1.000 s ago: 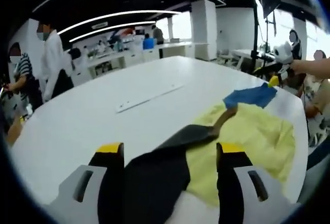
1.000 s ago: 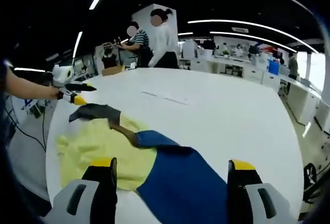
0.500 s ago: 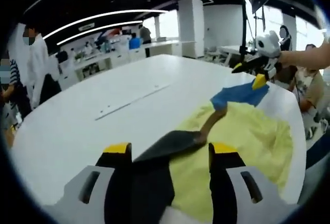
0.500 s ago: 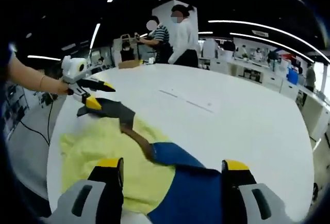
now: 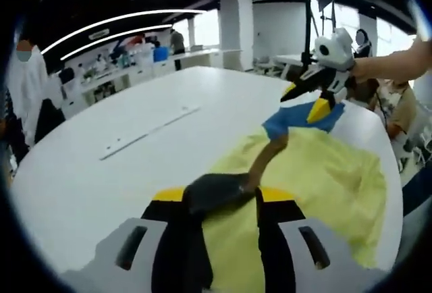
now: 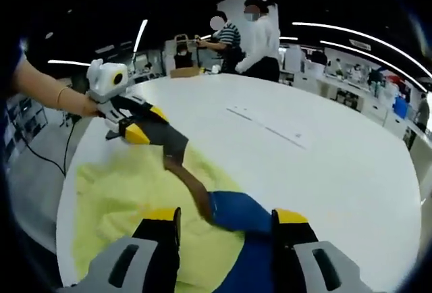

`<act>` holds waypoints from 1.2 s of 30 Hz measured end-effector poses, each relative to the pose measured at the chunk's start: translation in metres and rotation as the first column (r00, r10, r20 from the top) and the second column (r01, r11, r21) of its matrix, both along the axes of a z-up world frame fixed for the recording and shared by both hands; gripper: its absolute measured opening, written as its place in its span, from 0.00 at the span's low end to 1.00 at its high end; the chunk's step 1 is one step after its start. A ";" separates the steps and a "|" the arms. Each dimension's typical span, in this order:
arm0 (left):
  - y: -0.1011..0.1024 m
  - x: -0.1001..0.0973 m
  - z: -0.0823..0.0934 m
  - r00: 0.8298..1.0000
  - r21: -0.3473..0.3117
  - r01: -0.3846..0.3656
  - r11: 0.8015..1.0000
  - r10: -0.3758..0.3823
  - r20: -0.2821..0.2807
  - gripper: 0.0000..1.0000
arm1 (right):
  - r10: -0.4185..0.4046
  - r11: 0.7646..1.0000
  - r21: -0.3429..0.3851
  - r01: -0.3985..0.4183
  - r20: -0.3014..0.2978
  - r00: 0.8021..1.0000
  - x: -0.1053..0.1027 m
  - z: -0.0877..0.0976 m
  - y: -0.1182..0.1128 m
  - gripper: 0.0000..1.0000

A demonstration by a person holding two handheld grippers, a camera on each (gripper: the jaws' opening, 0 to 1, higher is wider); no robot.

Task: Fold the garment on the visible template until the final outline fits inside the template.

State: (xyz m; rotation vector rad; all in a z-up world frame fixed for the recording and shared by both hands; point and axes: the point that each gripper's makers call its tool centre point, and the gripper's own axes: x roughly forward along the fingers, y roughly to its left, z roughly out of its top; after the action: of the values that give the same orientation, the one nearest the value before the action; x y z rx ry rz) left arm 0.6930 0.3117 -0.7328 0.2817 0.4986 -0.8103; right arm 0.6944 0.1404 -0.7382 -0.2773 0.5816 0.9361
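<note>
A yellow garment (image 5: pixel 324 178) (image 6: pixel 128 185) lies on the white table (image 5: pixel 135 104). It has one black sleeve (image 5: pixel 216 188) (image 6: pixel 172 141), one blue sleeve (image 5: pixel 290 121) (image 6: pixel 233 208) and a brown neck strip (image 5: pixel 266 154) between them. My left gripper (image 5: pixel 221 195) straddles the bunched end of the black sleeve, its jaws partly closed with a clear gap left; in the right gripper view it (image 6: pixel 145 123) sits at the sleeve's tip. My right gripper (image 6: pixel 226 215) straddles the blue sleeve the same way, and in the left gripper view its (image 5: pixel 305 100) tips stand apart over the blue cloth.
A long pale strip (image 5: pixel 148 131) (image 6: pixel 266 127) lies flat on the table beyond the garment. The yellow cloth reaches close to the table's rounded edge (image 5: pixel 395 192). People stand past the far edge (image 6: pixel 256 36) (image 5: pixel 27 90), with desks and stands behind them.
Both pairs of jaws have narrowed around their sleeves. Each gripper has moved inward toward the other, and the sleeve ends now bunch up between the jaw tips.
</note>
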 end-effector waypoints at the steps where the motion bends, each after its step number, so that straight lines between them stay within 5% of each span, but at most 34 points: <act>1: 0.000 0.001 -0.001 1.000 0.002 0.003 1.000 -0.003 -0.003 0.34 | 0.008 1.000 -0.009 -0.008 0.002 1.000 0.000 -0.002 0.001 0.46; 15: -0.002 0.005 -0.029 0.996 0.106 0.082 0.991 -0.080 -0.027 0.23 | 0.120 0.985 -0.125 -0.117 0.019 0.993 0.001 -0.032 0.010 0.26; 25: 0.002 0.012 -0.047 0.997 0.196 0.074 0.978 -0.069 -0.032 0.11 | 0.166 0.964 -0.221 -0.150 0.058 0.984 0.005 -0.043 0.008 0.16; 36: 0.006 0.012 -0.046 0.997 0.185 0.068 0.980 -0.063 -0.035 0.00 | 0.206 0.943 -0.285 -0.172 0.095 0.974 0.007 -0.046 0.009 0.07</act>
State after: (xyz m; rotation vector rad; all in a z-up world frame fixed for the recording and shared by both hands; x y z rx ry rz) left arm 0.7048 0.3174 -0.7784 0.4616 0.5965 -0.8341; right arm 0.7011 0.1496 -0.7845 -0.6472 0.5774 1.0154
